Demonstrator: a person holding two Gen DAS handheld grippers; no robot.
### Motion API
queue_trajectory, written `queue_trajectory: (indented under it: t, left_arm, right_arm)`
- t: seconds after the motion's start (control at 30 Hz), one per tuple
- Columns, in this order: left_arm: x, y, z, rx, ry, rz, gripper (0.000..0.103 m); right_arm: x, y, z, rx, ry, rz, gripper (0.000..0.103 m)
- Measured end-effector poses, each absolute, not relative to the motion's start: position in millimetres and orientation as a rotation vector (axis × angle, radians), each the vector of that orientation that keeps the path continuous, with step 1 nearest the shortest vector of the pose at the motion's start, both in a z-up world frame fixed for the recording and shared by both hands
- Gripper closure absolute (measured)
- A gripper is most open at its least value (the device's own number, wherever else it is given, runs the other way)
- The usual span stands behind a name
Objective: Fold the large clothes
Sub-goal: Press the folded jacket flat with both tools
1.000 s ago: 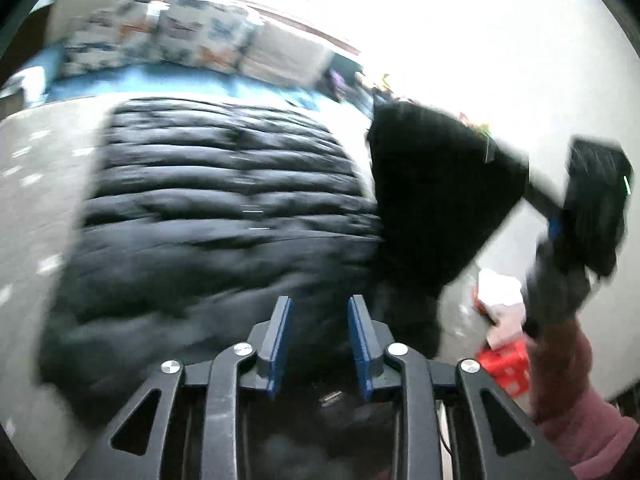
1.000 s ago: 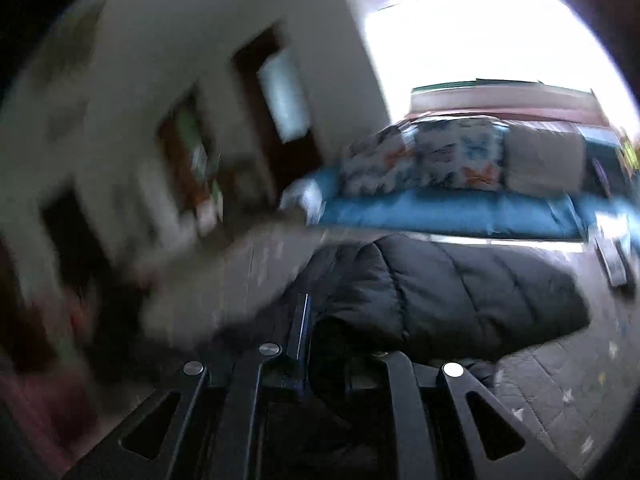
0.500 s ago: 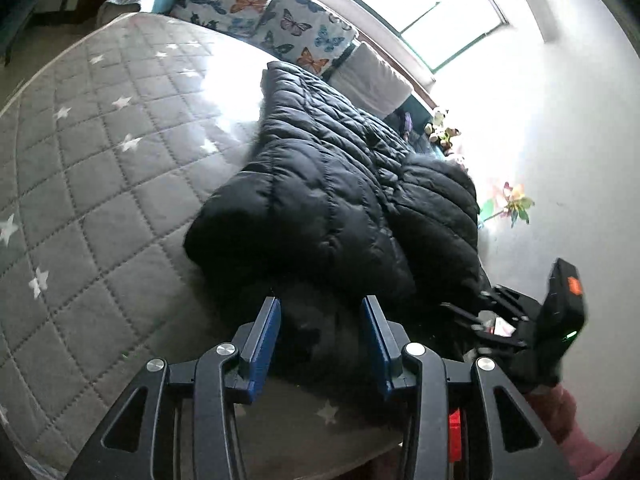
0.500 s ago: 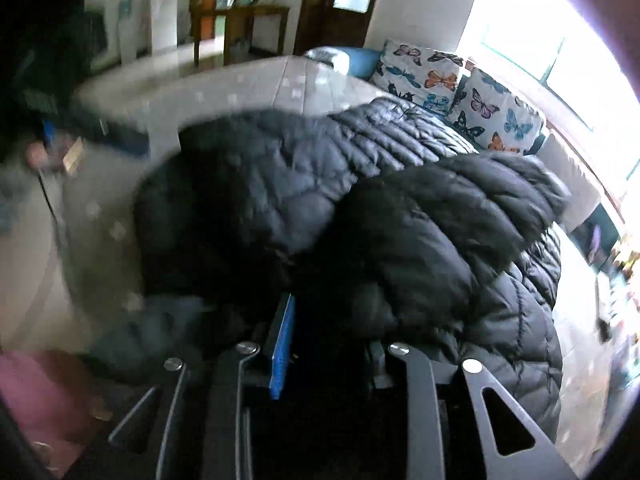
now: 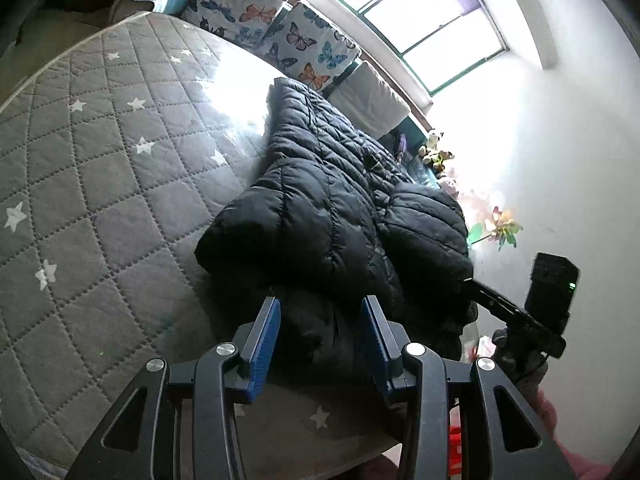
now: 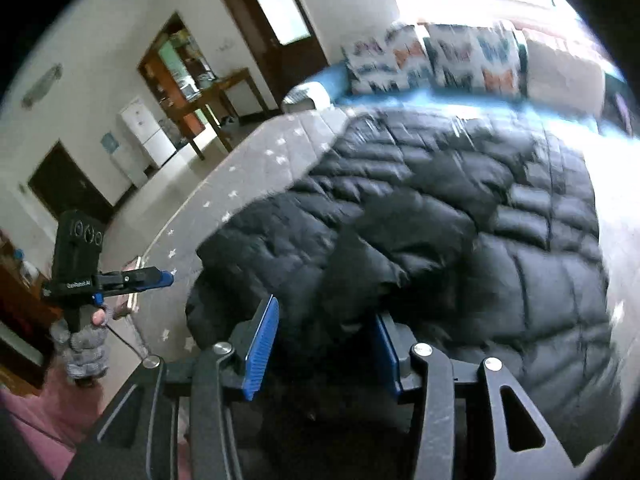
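The right gripper (image 6: 322, 350) had just let the sleeve drop onto the black jacket (image 5: 320, 208), its jaws opening. The left gripper (image 5: 320, 340) stood open and empty at six o'clock. Both sleeves looked folded in on the mattress (image 5: 100, 168).

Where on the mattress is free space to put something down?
The quilted mattress is bare to the left of the black puffer jacket, up to the butterfly pillows. A narrow bare strip runs along the near edge. The wall side is crowded with the jacket.
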State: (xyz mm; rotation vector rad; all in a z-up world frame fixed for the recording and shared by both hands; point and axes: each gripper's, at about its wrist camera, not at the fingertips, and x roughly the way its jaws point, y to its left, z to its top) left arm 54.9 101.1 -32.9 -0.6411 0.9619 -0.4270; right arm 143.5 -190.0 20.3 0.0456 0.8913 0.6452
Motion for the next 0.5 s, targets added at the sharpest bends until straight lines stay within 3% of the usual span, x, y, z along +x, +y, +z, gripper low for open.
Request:
queue_trajectory:
  t: [0.23, 0.3, 0.5]
  left_arm:
    - [47.4, 99.0, -25.8, -0.651, 0.953, -0.448, 0.052]
    - [47.5, 95.6, -24.1, -0.649, 0.948, -0.459, 0.048]
    - [61.9, 80.9, -24.8, -0.656, 0.951, -0.491, 0.047]
  right_arm:
    - [115.1, -112.4, 27.3, -0.251, 0.795, 0.695, 0.049]
    - [112.5, -111.3, 24.8, -0.263, 0.798, 0.692, 0.049]
    - [109.1, -143.8, 35.5, -0.18, 0.792, 0.67, 0.049]
